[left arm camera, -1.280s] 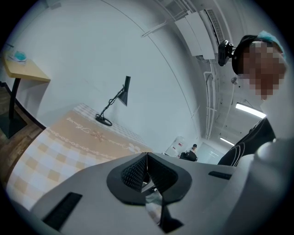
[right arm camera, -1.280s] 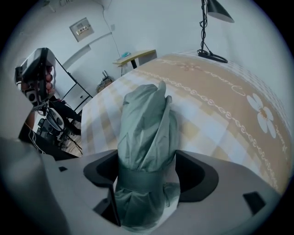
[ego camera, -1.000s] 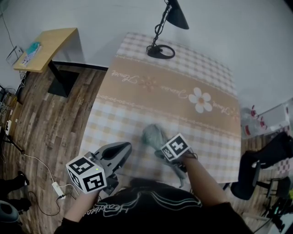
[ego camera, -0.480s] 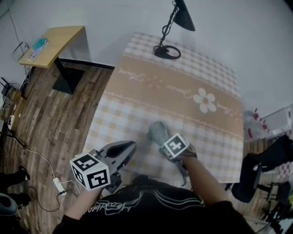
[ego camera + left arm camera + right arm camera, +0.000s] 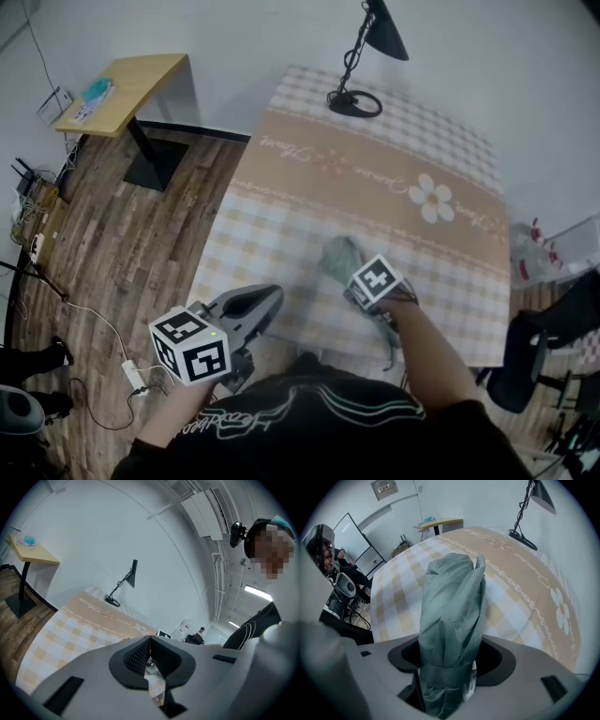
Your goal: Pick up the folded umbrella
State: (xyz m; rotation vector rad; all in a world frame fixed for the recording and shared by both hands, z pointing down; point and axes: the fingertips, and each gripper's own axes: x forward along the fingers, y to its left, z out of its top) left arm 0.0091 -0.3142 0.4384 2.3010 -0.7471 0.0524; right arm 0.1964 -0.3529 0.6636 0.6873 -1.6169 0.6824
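The folded grey-green umbrella [image 5: 340,259] lies on the checked tablecloth near the table's front edge. My right gripper [image 5: 362,289] points straight down over its near end. In the right gripper view the umbrella [image 5: 451,597], with its strap wrapped round it, runs up between the two jaws. My right gripper [image 5: 451,665] is closing, and dark gaps still show between the pads and the fabric on both sides. My left gripper [image 5: 265,297] hovers at the table's front left edge, away from the umbrella. The left gripper [image 5: 150,640] has its pads together with nothing between them.
A beige checked table [image 5: 375,187] with a flower print carries a black desk lamp [image 5: 354,101] at its far edge. A small wooden side table [image 5: 122,86] stands at the far left on the wood floor. Cables [image 5: 131,375] lie at the left, and a black chair [image 5: 539,361] stands at the right.
The head view has shifted, so the table sits further right and lower in the picture. My right gripper stays over the umbrella's near end. The left gripper has crept slightly right along the table edge.
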